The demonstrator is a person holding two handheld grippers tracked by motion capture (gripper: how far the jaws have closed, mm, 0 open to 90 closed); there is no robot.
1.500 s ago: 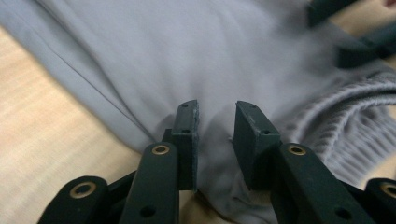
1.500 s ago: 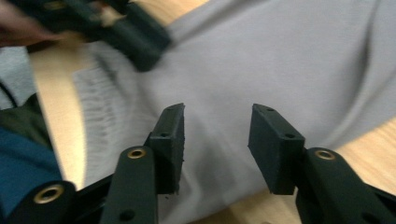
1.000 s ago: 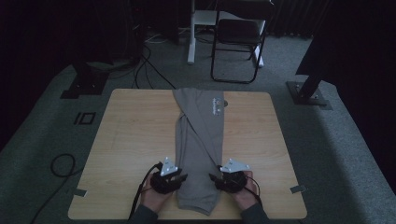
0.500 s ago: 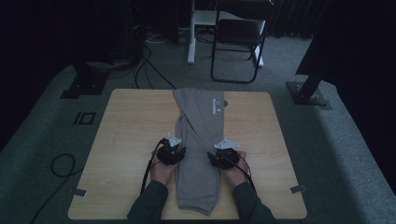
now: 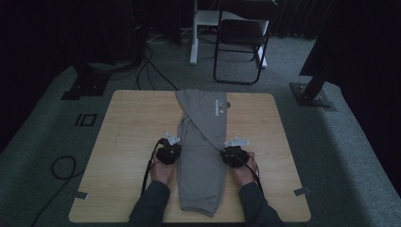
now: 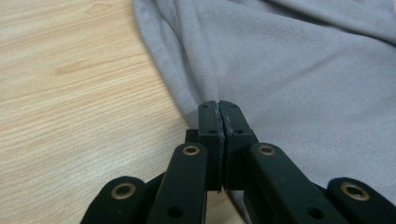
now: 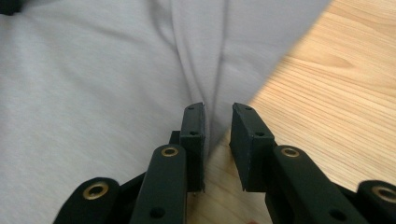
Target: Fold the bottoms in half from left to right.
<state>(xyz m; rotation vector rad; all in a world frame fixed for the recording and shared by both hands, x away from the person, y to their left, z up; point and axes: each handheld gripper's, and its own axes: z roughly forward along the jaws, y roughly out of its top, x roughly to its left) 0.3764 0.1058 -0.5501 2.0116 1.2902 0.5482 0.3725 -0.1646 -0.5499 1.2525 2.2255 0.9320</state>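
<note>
1. We see the grey garment (image 5: 202, 161) folded into a long narrow strip down the middle of the worktop (image 5: 127, 137); its long axis runs from the far edge, where a small printed label (image 5: 219, 106) shows, towards the near edge where the person sits
2. The strip lies between the two tongs, so each one meets a long side edge: the left edge of the cloth is at the left tongs (image 5: 168, 153) and the right edge is at the right tongs (image 5: 232, 156)
3. Both stand about halfway along the strip and almost level with each other, so neither hand (image 5: 163, 172) is clearly nearer; each is at its own edge
4. In the left gripper view the left tongs (image 6: 218, 109) have just been closing; now the pads are pressed together, with the folded edge of the garment (image 6: 299, 93) caught at their tips
5. In the right gripper view the right tongs (image 7: 218, 122) have also just been closing, but a gap remains; the edge of the garment (image 7: 93, 93) passes between the jaws and the pads do not yet press on it
6. We judge that the coming move turns on this symmetry: with both side edges held at the same height, the near half can be lifted and carried along the long axis towards the far end; the right side must first finish its grip
</note>
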